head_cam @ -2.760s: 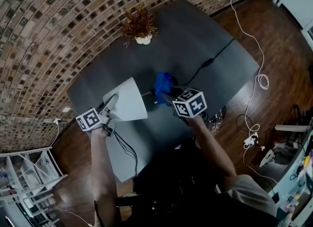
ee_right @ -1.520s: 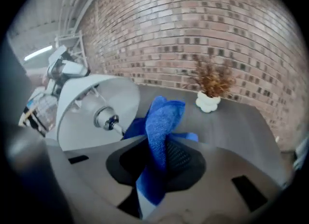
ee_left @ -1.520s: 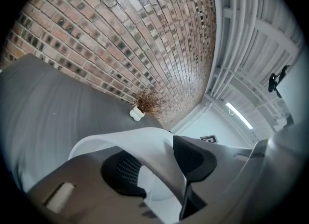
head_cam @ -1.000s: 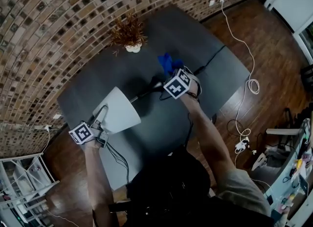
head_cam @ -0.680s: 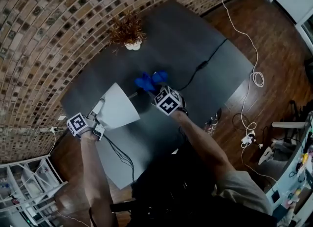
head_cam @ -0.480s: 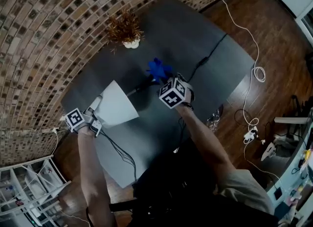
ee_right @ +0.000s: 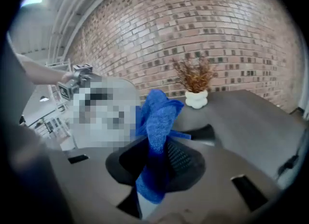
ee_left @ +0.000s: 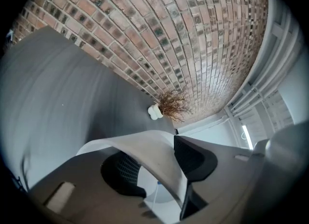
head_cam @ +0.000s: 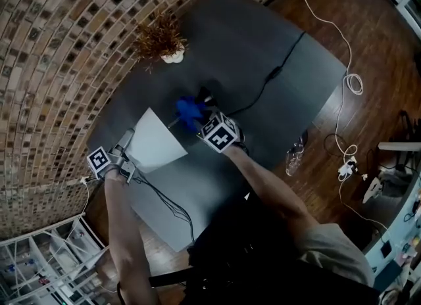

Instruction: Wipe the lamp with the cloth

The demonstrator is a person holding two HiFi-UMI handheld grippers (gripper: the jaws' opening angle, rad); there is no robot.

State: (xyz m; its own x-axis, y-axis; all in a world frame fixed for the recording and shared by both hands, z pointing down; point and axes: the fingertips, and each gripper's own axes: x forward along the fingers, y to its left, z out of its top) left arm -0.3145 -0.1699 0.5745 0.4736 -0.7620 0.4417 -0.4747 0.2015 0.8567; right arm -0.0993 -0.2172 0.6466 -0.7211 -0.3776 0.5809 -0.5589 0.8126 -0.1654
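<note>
In the head view, we see the lamp (head_cam: pixel 156 144) tipped over the dark table (head_cam: pixel 276 47). Its white shade lies at the left and what looks like its dark base (head_cam: pixel 205 93) lies farther off. The left gripper (head_cam: pixel 126 144) has the shade by its near edge. The right gripper (head_cam: pixel 199 121) carries the blue cloth (head_cam: pixel 187 108), which sits at the thin stem just past the shade's narrow end. We cannot tell whether it touches the stem. A dried plant (head_cam: pixel 160 39) stands well apart, near the brick wall.

In the left gripper view, the jaws pinch the shade's rim. The thin white wall of the shade (ee_left: pixel 145 148) curves between the two dark pads, one inside and one outside.

In the right gripper view, the jaws are pressed together on the cloth (ee_right: pixel 157 117). It is bunched, with folds standing above the pads and a tail hanging below. The plant (ee_right: pixel 195 80) shows beyond it on the table.

We judge the wiping to be under way, with the cloth up at the lamp and the lamp steadied for it. Nothing shows which parts are already wiped, so the shade's broad face and the base may be left. The shade looks matte, plain white and free of visible dust.
</note>
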